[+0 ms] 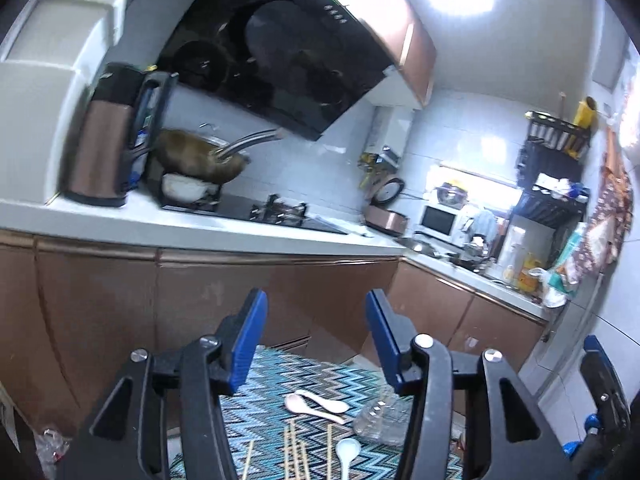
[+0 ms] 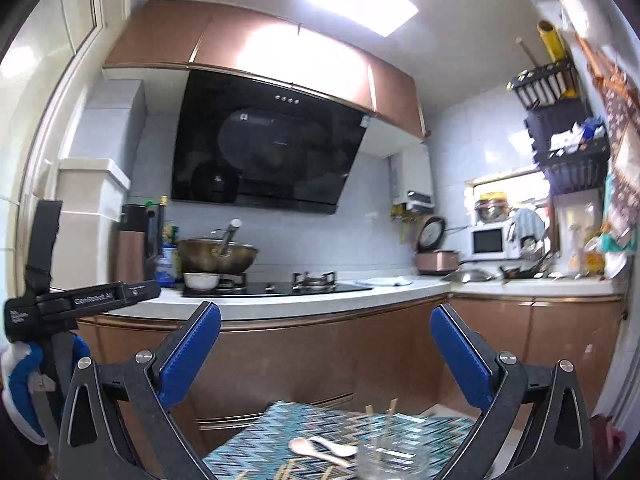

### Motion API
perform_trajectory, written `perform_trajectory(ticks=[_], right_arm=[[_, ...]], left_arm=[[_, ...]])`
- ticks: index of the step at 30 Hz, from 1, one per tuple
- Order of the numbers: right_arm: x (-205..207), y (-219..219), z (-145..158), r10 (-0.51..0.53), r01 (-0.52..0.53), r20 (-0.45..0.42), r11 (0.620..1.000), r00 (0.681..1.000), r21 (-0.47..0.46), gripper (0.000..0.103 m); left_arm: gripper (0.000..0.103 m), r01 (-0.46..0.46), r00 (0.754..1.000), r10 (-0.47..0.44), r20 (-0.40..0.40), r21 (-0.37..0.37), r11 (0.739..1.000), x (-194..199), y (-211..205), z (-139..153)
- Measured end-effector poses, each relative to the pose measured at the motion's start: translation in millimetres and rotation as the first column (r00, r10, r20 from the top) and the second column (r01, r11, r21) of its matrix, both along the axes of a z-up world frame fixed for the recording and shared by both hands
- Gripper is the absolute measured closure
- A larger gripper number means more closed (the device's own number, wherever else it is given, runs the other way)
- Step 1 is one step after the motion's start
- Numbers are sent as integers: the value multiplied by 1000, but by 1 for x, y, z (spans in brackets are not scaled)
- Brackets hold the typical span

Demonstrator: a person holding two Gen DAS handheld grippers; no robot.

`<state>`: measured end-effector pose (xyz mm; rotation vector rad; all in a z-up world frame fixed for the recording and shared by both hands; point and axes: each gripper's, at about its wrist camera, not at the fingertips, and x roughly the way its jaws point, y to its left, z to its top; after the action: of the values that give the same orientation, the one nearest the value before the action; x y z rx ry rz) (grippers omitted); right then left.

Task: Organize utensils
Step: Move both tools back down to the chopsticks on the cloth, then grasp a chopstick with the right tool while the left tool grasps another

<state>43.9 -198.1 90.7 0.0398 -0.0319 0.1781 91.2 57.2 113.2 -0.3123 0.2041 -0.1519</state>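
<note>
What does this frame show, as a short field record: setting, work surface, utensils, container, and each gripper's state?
setting: kitchen, with a black range hood above a stove
work surface: zigzag-patterned cloth
spoons: two crossed spoons and a white spoon nearer the camera
chopsticks: several wooden chopsticks lying loose on the cloth
container: clear glass with some sticks standing in it
left gripper: open, nothing between the jaws, raised above the cloth
right gripper: open wide, empty, pointing toward the counter

Three white spoons [image 1: 316, 402], one clear glass [image 2: 390, 458], several chopsticks [image 1: 296, 450] (count unclear)
</note>
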Motion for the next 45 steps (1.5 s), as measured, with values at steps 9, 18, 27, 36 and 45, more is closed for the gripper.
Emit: perform_trajectory(ticks=[9,18,27,36,45], right_arm=[[35,9,-34,25,-25,-187,1000,982,4,0],[105,17,-101,95,-110,-494,994,864,-2,18],[177,22,-193,171,-191,-772,979,612,65,55],[230,35,-261,195,-223,-890,969,413,108,73],[274,54,-303,204,-275,-934,954,292,123,88]], left_arm=[[53,5,974,-3,-224,10,1000,49,14,-53],[54,200,814,-140,-564,46,979,131,-22,-150],[61,340,555,-257,-792,-67,938,194,-60,-250],[78,344,397,-258,-881,-118,932,249,-83,-310],[87,351,319,-237,-918,-118,929,278,-89,-344]])
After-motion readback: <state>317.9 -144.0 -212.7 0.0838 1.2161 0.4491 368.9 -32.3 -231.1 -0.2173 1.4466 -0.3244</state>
